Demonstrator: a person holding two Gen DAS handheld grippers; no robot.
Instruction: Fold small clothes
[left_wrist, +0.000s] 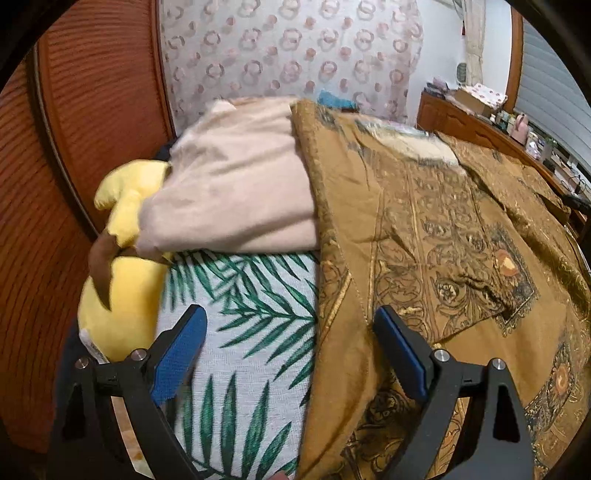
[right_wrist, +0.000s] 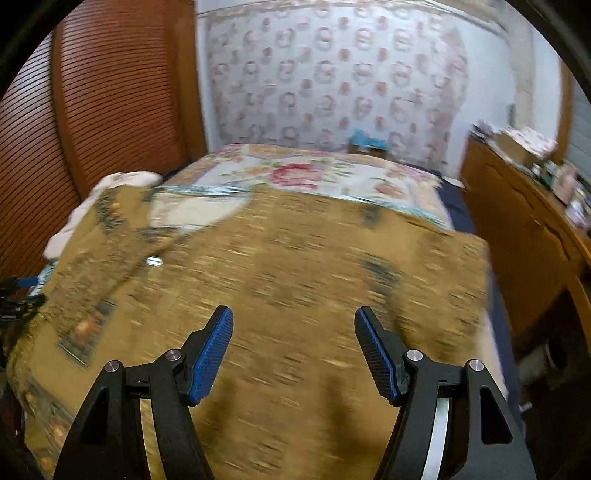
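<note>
A brown and gold patterned cloth (left_wrist: 443, 258) lies spread over the bed; in the right wrist view (right_wrist: 295, 277) it fills the middle, blurred by motion. A pale pink garment (left_wrist: 236, 184) lies bunched at the head of the bed, its edge under the brown cloth; it also shows in the right wrist view (right_wrist: 122, 181). My left gripper (left_wrist: 290, 321) is open and empty, over the brown cloth's left edge and the palm-leaf sheet (left_wrist: 251, 332). My right gripper (right_wrist: 293, 321) is open and empty above the brown cloth.
A yellow plush toy (left_wrist: 122, 295) lies at the bed's left edge by the ribbed wooden headboard (left_wrist: 74, 147). A floral blanket (right_wrist: 303, 173) covers the far part of the bed. A wooden dresser (right_wrist: 524, 229) with clutter stands on the right.
</note>
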